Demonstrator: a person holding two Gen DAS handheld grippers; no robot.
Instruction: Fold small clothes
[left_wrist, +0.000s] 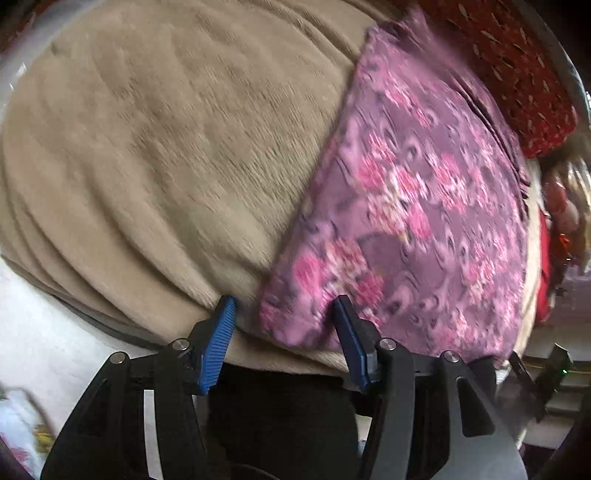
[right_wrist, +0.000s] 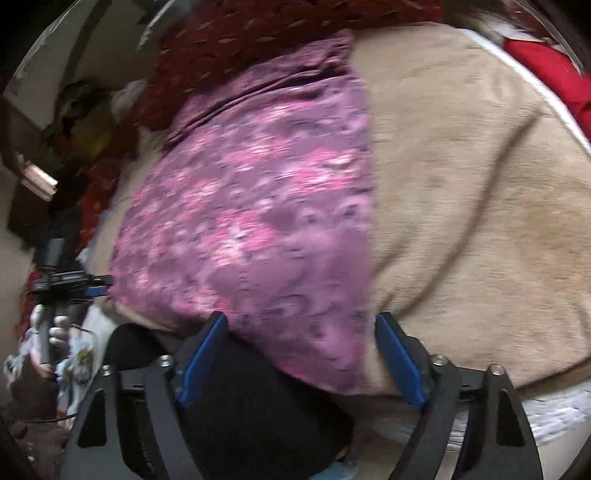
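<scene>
A purple cloth with pink flowers (left_wrist: 424, 192) lies flat on a beige blanket (left_wrist: 147, 147). My left gripper (left_wrist: 285, 301) hovers at the cloth's near left corner. Its blue pads (left_wrist: 218, 343) stand apart, the corner lies between them, and neither pad presses on it. In the right wrist view the same cloth (right_wrist: 258, 221) fills the middle. My right gripper (right_wrist: 301, 316) stands wide over its near right corner, pads clear of the fabric. The left gripper (right_wrist: 98, 288) shows at the cloth's left edge, held by a hand (right_wrist: 55, 332). Both views are blurred.
A dark red patterned fabric (left_wrist: 517, 74) lies behind the cloth. Bright red cloth (right_wrist: 554, 66) sits past the blanket's far right edge. White sheet (left_wrist: 44, 339) shows below the blanket's near edge. A black garment (right_wrist: 251, 406) lies close under the grippers.
</scene>
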